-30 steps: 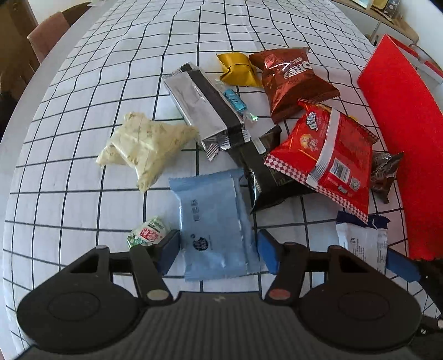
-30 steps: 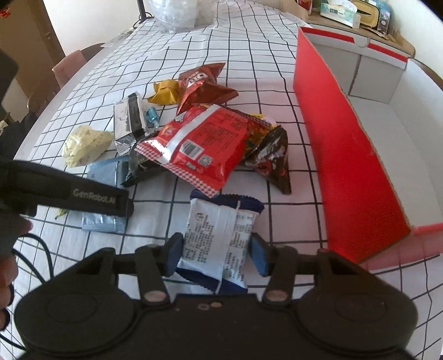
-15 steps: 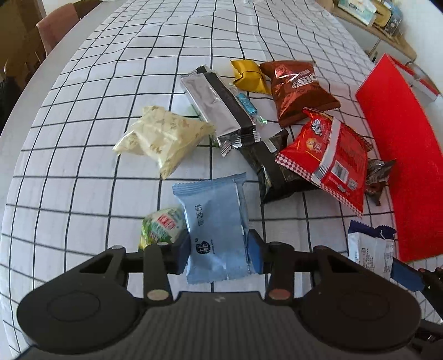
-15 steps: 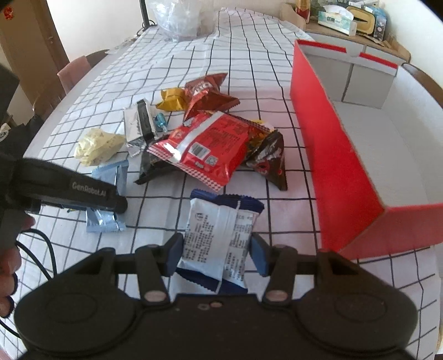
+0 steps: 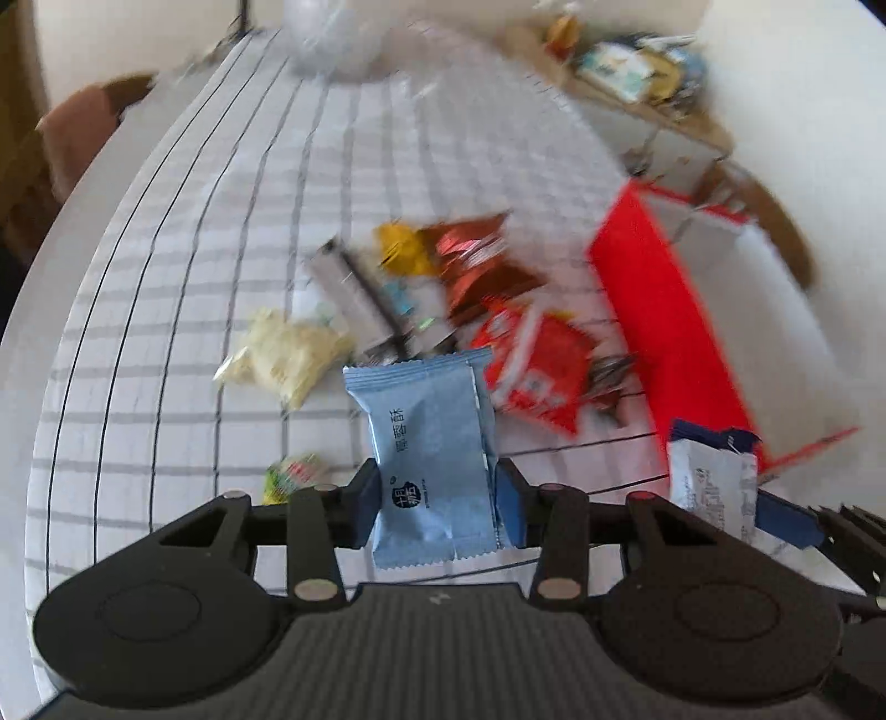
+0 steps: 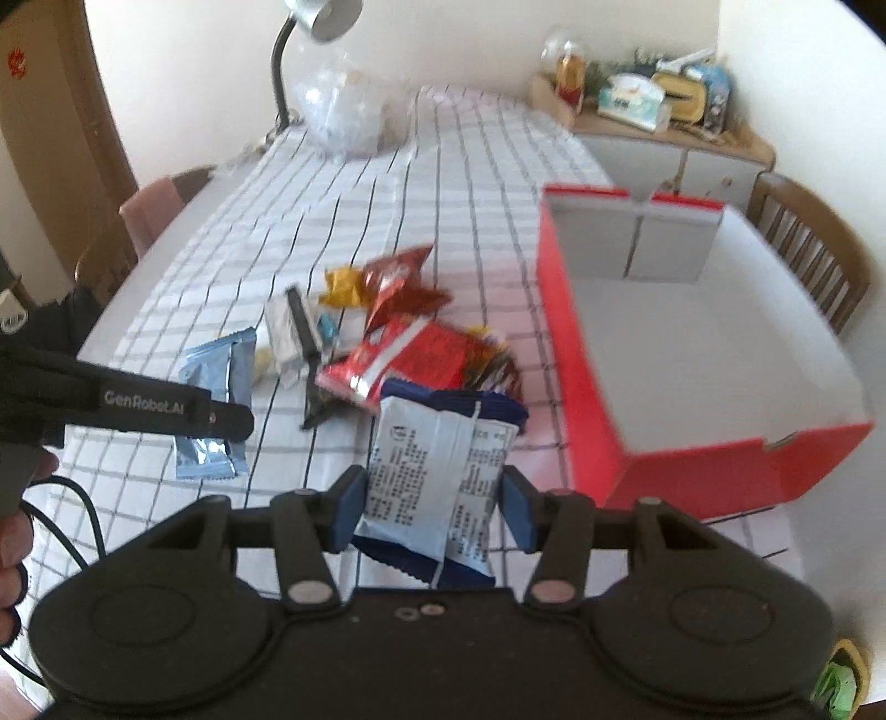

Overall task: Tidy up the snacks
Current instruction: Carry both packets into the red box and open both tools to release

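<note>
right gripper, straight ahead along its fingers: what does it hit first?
Likely the red chip bag in the snack pile, just beyond the white packet that the right gripper holds. The red box sits off to the right. Depth is uncertain.

White walls (image 6: 470, 44) all round. Oval table under a white cloth with black grid lines (image 6: 443, 183). At eleven o'clock, a gooseneck desk lamp (image 6: 310, 33) beside a clear plastic bag (image 6: 343, 116). At one o'clock, a low white cabinet (image 6: 681, 160) crowded with small clutter. Wooden chair (image 6: 814, 249) at two o'clock, pink-cushioned chair (image 6: 155, 205) at ten. Brown door (image 6: 55, 111) far left. Bright daylight throughout.
</note>
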`<move>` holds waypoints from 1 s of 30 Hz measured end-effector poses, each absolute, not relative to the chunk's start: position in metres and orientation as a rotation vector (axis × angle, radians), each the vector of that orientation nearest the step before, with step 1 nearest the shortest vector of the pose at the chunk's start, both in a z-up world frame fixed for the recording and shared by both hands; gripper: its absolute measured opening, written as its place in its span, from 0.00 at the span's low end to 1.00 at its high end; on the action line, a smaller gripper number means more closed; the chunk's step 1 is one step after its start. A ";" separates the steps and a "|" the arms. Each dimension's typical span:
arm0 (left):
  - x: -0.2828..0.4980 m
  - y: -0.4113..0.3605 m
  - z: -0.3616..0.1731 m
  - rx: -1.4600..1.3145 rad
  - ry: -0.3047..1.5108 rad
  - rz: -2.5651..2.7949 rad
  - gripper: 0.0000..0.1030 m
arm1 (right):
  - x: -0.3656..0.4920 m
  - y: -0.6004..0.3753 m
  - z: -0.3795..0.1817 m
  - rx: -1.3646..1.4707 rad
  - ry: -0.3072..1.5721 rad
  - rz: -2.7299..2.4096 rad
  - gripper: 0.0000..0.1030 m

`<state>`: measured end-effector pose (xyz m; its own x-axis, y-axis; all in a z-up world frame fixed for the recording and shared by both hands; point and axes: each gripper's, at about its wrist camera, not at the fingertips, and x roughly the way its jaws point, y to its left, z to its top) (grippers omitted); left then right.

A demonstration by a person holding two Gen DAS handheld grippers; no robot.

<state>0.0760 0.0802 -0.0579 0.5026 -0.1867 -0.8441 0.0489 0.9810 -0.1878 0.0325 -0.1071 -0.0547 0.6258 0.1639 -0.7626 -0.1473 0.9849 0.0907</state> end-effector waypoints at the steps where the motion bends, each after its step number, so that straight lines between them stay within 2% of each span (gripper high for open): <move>1: 0.075 0.075 -0.050 -0.133 1.018 -0.161 0.41 | 0.032 -0.111 -0.048 0.022 0.863 0.175 0.50; 8: 0.079 0.017 -0.009 -0.052 0.928 -0.251 0.42 | 0.037 -0.151 -0.020 0.009 0.799 0.159 0.49; 15: 0.096 -0.053 0.006 -0.007 0.909 -0.289 0.42 | 0.053 -0.208 -0.009 -0.020 0.776 0.162 0.49; 24: 0.125 -0.142 -0.006 0.054 0.934 -0.303 0.43 | 0.097 -0.280 -0.029 -0.027 0.842 0.150 0.49; 30: 0.156 -0.172 -0.031 0.080 1.009 -0.298 0.43 | 0.126 -0.301 -0.053 -0.027 0.923 0.170 0.49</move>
